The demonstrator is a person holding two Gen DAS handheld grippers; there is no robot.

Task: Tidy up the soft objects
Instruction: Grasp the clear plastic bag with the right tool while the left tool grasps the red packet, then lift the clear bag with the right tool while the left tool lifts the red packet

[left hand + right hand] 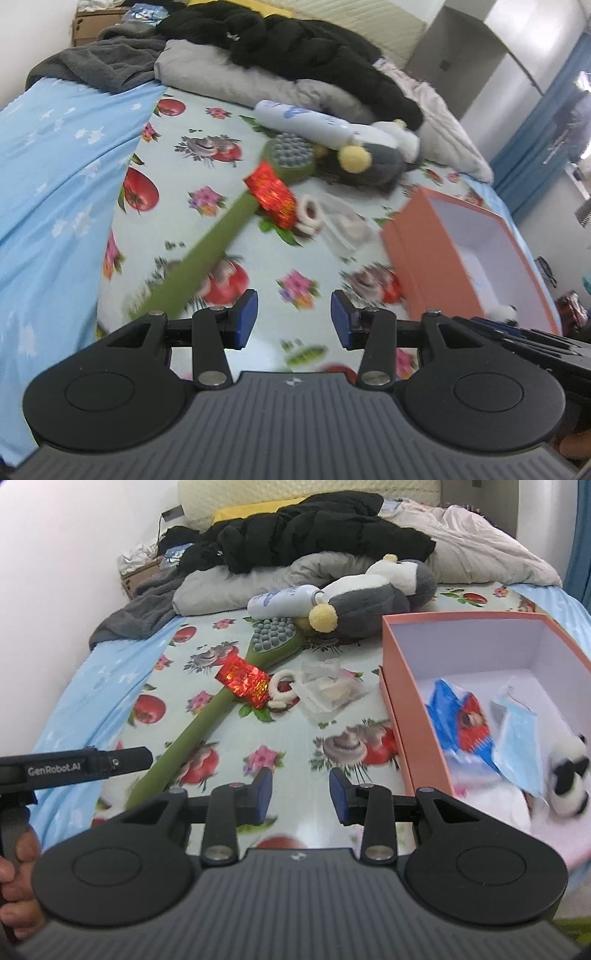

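Left gripper (294, 319): jaws spread, nothing between the blue pads, hanging above the floral bedsheet (258, 269). Right gripper (301, 794): jaws likewise apart and empty, just left of the pink box (413, 716). Box contents: blue face mask (517, 734), blue-and-red packet (461, 716), small black-and-white plush (569, 775). On the sheet: green long-handled massage brush (192, 734) with a red foil packet (243, 681) lying across it; grey-and-white plush toy (369, 598) beside a white bottle (280, 600).
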